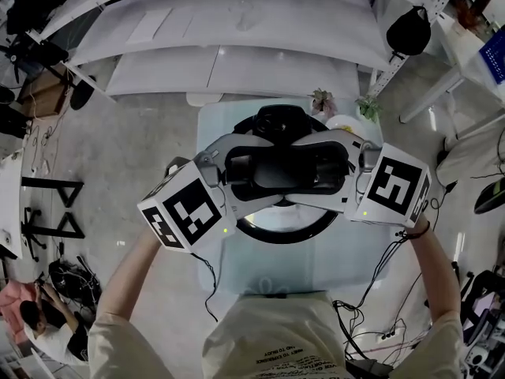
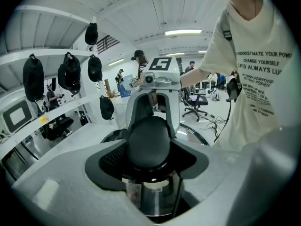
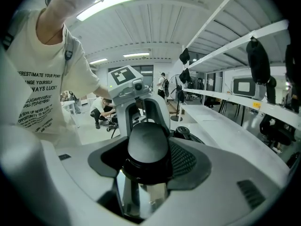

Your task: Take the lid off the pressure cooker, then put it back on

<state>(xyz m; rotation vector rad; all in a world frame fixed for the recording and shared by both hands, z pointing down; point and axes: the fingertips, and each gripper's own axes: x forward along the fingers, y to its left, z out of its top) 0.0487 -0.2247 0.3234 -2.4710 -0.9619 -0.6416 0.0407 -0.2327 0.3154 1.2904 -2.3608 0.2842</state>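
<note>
The left gripper [image 1: 237,172] and right gripper [image 1: 335,168] clamped the handle [image 1: 284,170] of the lid [image 1: 280,234] at nine and three o'clock; lifting seemingly lay ahead.

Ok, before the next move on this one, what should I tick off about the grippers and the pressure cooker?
1. Hold of the left gripper on the black handle: ok, the handle sits between its jaws with the pads against it.
2. Hold of the right gripper on the same handle, from the opposite side: ok.
3. Whether the cooker is closed: cannot tell, the grippers cover its top.
4. Cooker well in from the edge of the table: ok.
</note>
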